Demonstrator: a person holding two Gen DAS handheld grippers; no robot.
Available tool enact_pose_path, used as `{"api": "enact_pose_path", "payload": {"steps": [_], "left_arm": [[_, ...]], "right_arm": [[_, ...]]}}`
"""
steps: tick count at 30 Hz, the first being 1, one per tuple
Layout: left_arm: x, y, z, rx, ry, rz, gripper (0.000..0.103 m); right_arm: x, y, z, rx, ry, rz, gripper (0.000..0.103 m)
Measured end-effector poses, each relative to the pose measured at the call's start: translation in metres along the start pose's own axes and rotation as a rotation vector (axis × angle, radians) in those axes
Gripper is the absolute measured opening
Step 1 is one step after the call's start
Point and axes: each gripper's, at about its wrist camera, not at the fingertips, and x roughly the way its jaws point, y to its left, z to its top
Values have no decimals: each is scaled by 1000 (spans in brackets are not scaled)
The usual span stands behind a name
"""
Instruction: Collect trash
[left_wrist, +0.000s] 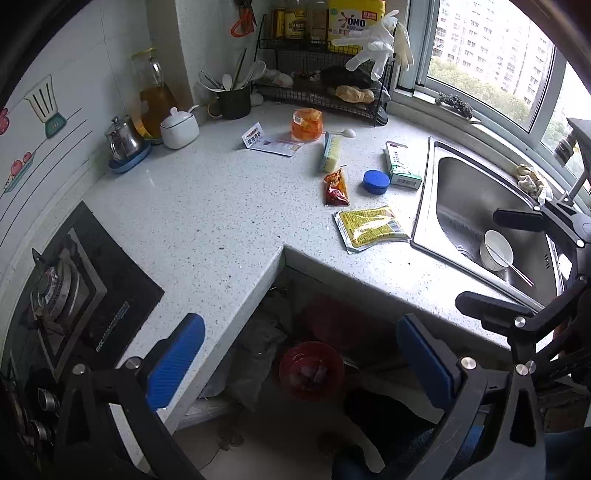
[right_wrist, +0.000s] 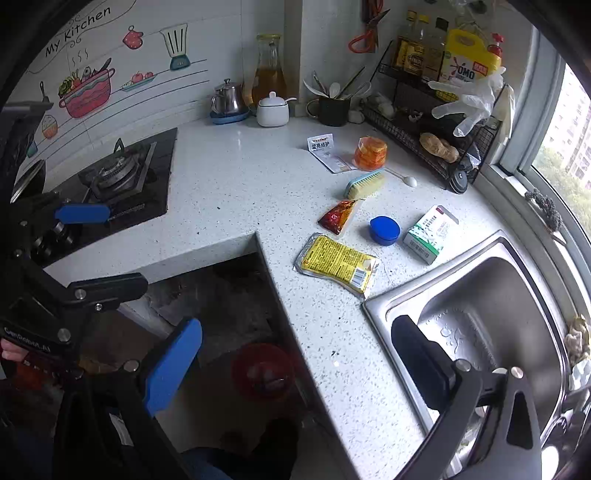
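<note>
Both grippers, left (left_wrist: 301, 362) and right (right_wrist: 295, 363), hang wide open, empty; yellow packet (right_wrist: 338, 265) lies ahead on the counter (right_wrist: 229, 173), nearer the right, long axis slanting toward the sink (right_wrist: 491, 295).

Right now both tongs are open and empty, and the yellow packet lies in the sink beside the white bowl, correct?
Not quite. The yellow packet lies on the counter beside the sink, as the left wrist view shows. Both tongs are open and empty.
</note>
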Motion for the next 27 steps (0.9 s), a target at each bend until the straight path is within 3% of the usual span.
{"api": "enact_pose_path", "payload": {"steps": [6,16,27], "left_arm": [[35,1,22,-22,52,0,103],[88,19,43,-156,139,28,103],[121,18,52,-189,204,40,103]], "right_arm": [[31,-13,21,-160,14,47,102],[112,-37,42,-362,137,202,102],[154,-60,55,-429,186,287,102]]}}
